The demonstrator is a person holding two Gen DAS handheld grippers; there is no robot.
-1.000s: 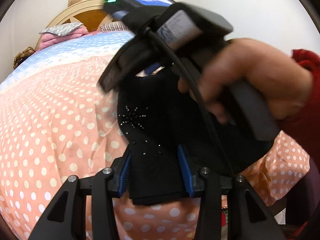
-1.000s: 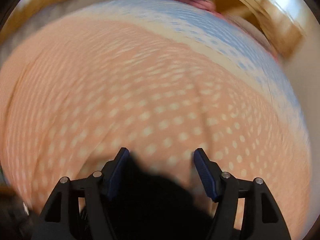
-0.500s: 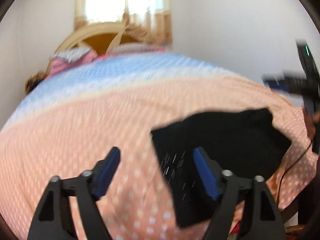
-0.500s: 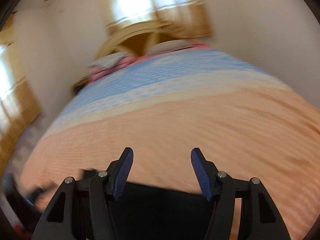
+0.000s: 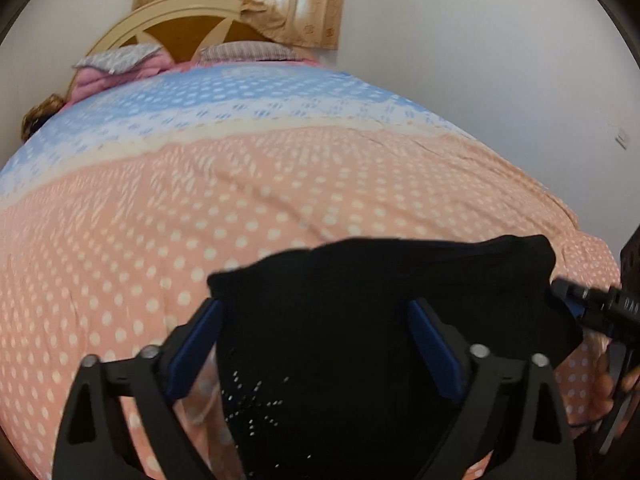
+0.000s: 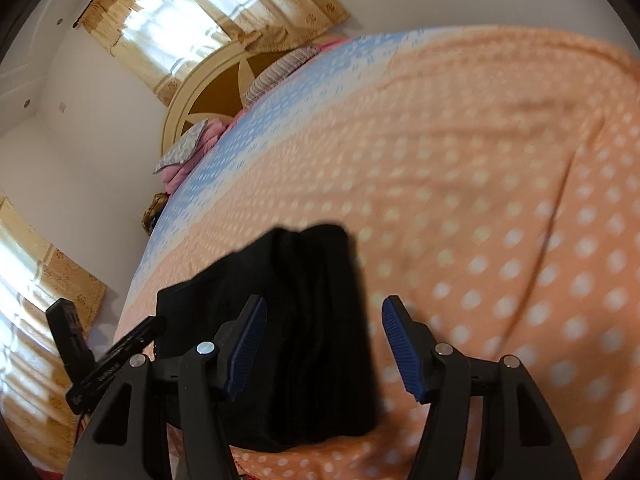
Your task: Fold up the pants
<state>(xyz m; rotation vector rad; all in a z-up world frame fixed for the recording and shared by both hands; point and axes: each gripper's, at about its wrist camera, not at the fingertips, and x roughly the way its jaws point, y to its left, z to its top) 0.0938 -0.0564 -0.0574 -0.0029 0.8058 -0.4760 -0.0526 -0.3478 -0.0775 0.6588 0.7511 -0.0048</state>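
The black pants [image 5: 380, 320] lie folded into a compact bundle on the orange polka-dot bedspread near the bed's front edge. Small sparkly studs show on the near part in the left wrist view. My left gripper [image 5: 316, 344] is open and hovers over the bundle, empty. My right gripper [image 6: 324, 348] is open and empty, above the pants [image 6: 304, 320], which lie under its left finger. The right gripper's body shows at the right edge of the left wrist view [image 5: 600, 308]. The left gripper shows at the lower left of the right wrist view [image 6: 104, 356].
The bedspread [image 5: 240, 208] turns blue toward the headboard [image 5: 188, 28]. Pillows and pink bedding [image 5: 116, 64] lie at the head. Curtains [image 6: 192, 20] hang behind. White walls flank the bed.
Both grippers pulled up and back from the pants. The left gripper let go of the fabric it was pinching and opened wide. The right gripper swung to the bundle's right side.
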